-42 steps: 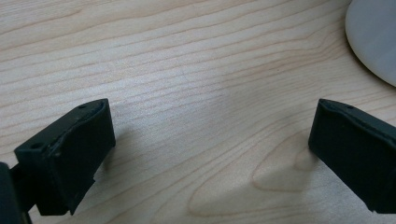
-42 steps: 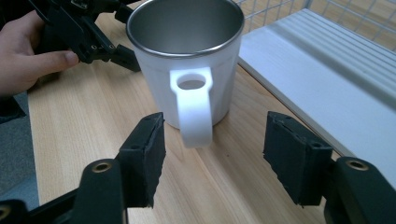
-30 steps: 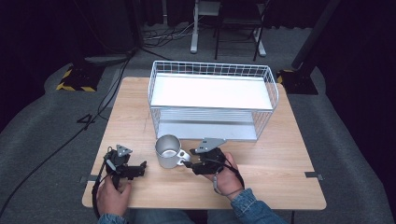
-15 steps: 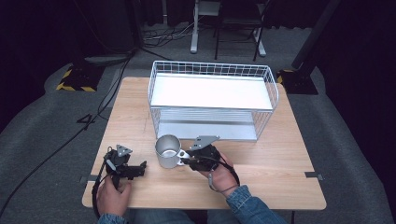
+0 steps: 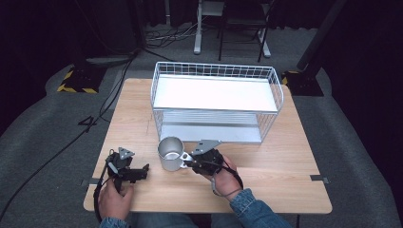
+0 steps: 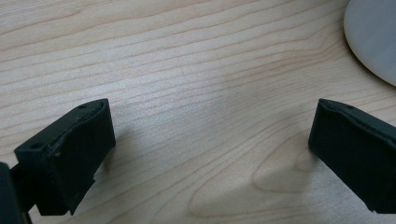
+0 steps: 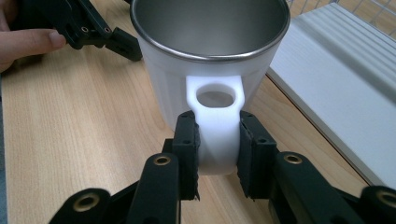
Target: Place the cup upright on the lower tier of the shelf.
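mug upright on table, handle clamped in right gripper

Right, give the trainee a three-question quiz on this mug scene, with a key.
1. True or false: the right hand-held gripper is shut on the mug by its handle.
2. The left hand-held gripper stands: A) open over bare table, B) shut on a spoon, C) inside the rack.
3. Fill in: behind the mug stands a white wire ____.

Key
1. True; the pads press on both sides of the white handle.
2. A; nothing lies between its jaws.
3. rack, with two shelves.
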The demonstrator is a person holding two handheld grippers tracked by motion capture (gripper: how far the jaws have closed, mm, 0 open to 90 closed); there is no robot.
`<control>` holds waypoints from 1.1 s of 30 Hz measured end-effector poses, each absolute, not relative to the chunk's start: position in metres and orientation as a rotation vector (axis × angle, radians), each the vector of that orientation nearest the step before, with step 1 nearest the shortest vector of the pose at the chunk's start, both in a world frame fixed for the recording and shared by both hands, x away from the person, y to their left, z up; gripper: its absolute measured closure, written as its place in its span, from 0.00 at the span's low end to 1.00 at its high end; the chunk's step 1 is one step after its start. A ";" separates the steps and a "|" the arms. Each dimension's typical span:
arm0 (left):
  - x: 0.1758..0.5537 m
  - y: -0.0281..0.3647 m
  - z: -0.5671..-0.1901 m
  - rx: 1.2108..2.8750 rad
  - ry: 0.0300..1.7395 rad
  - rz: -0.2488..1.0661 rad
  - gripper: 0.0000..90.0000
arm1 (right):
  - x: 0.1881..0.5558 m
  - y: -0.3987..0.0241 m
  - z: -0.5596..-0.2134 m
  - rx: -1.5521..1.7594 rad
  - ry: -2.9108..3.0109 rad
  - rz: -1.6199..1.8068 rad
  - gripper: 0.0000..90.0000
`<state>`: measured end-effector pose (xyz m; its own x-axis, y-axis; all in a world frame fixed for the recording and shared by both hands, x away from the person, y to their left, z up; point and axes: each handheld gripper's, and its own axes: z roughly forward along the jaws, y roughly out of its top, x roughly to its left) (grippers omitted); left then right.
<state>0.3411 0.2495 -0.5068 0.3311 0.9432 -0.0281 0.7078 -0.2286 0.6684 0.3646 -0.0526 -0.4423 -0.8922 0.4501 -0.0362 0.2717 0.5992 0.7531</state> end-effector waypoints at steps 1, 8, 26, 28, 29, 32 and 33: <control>0.341 0.249 -0.507 2.014 1.444 0.521 0.01 | 0.364 -0.053 -0.443 0.599 2.601 1.172 0.79; 0.341 0.249 -0.507 2.014 1.444 0.521 0.01 | 0.360 -0.052 -0.439 0.588 2.558 1.208 0.80; 0.341 0.249 -0.507 2.015 1.444 0.521 0.01 | 0.374 -0.062 -0.419 0.673 2.448 1.309 0.80; 0.341 0.249 -0.507 2.014 1.444 0.521 0.01 | 0.377 -0.063 -0.417 0.681 2.435 1.309 0.80; 0.341 0.249 -0.507 2.015 1.444 0.521 0.01 | 0.378 -0.063 -0.416 0.690 2.427 1.308 0.80; 0.341 0.249 -0.507 2.015 1.444 0.521 0.01 | 0.383 -0.064 -0.414 0.716 2.409 1.317 0.80; 0.341 0.249 -0.507 2.015 1.444 0.521 0.01 | 0.385 -0.064 -0.413 0.719 2.401 1.322 0.80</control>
